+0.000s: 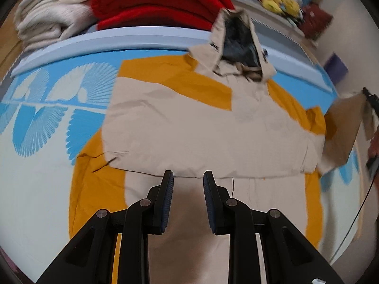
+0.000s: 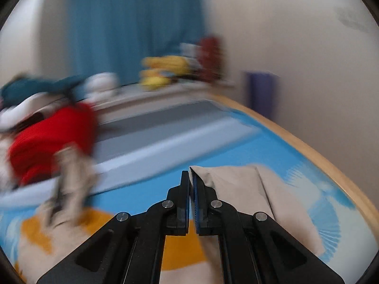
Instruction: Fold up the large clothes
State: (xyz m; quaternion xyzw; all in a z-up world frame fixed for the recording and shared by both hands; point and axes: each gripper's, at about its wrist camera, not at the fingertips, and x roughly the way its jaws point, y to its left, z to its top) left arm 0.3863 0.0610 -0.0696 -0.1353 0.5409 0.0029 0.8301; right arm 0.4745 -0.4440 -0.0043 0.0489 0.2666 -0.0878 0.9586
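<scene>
A large beige and mustard-yellow hooded jacket (image 1: 189, 123) lies flat on the bed, its dark-lined hood (image 1: 239, 45) at the far end. My left gripper (image 1: 188, 175) hovers over the jacket's near part, its jaws apart with nothing between them. One sleeve (image 1: 343, 130) is lifted at the right, held up by the other gripper, whose dark tip (image 1: 369, 97) shows there. In the right wrist view my right gripper (image 2: 190, 172) is shut on the edge of that beige sleeve (image 2: 236, 189), which drapes down to the right. That view is motion-blurred.
The bed has a blue and white patterned sheet (image 1: 42, 108). Folded red clothes (image 1: 154, 2) and cream clothes (image 1: 52, 16) are stacked at the far end. Yellow plush toys (image 1: 279, 0) and a purple box (image 1: 336, 68) stand beyond. A wooden bed edge (image 2: 308, 146) runs along the right.
</scene>
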